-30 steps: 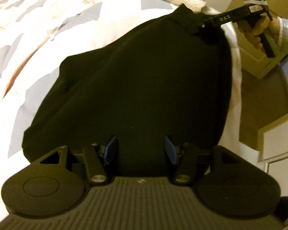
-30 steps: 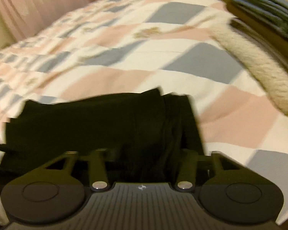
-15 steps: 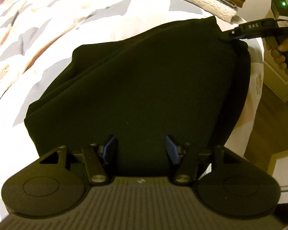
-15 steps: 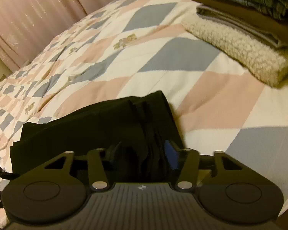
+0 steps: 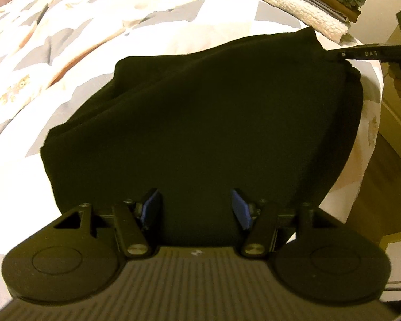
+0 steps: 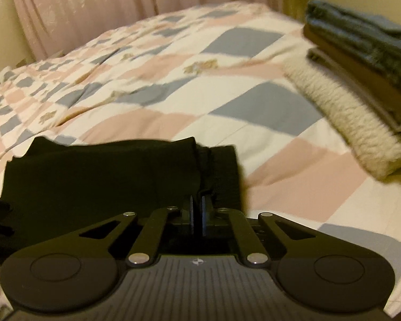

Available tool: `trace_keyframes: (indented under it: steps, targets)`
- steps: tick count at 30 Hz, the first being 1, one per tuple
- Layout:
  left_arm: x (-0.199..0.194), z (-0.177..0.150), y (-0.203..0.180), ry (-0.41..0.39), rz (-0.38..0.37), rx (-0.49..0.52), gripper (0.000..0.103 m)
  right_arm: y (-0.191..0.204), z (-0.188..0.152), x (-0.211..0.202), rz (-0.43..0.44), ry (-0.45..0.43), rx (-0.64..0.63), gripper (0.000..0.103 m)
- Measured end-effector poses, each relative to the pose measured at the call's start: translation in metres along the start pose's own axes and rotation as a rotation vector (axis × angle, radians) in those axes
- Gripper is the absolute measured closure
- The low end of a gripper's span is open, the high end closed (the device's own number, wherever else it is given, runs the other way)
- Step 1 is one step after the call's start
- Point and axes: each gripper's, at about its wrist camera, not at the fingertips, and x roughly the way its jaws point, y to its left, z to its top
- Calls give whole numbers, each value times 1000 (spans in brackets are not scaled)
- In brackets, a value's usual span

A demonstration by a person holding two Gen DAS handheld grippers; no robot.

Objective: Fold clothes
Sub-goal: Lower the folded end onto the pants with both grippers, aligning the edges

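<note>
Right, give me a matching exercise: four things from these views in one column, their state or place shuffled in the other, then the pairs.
Things:
1. left tongs
2. right tongs
3. black garment
4. folded pile

States or places:
A. shut on fabric
B. stacked on the bed's far right
C. open, blue pads apart
D. spread on the checked quilt

Pairs: 1-C, 2-A, 3-D, 4-B

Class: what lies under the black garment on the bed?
The patchwork quilt shows all around the black garment, so the garment rests on it. Whatever lies directly beneath the dark cloth is covered and cannot be seen.
</note>
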Motion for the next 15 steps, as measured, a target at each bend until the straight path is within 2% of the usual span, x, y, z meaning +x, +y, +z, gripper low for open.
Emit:
trace_keyframes:
  steps: [3, 6, 8, 9, 11, 15]
  targets:
    - [-5, 1, 1, -14, 13, -5, 48, -7, -3, -2, -54, -9, 41, 100]
    - [-8, 3, 3, -25, 24, -13, 48, -14, -8, 10, -67, 45, 79, 98]
    - [-9, 5, 3, -35, 35, -15, 50, -14, -4, 12, -100, 52, 97, 86]
    - [-10, 6, 3, -45, 45, -10, 54, -13, -1, 10, -127, 36, 105, 74]
    - [-17, 10, 1, -79, 54, 0, 61, -9, 7, -2, -187, -43, 116, 71]
    - [-22, 23, -2, -146, 39, 23, 65, -5, 13, 21, -113, -24, 40, 72]
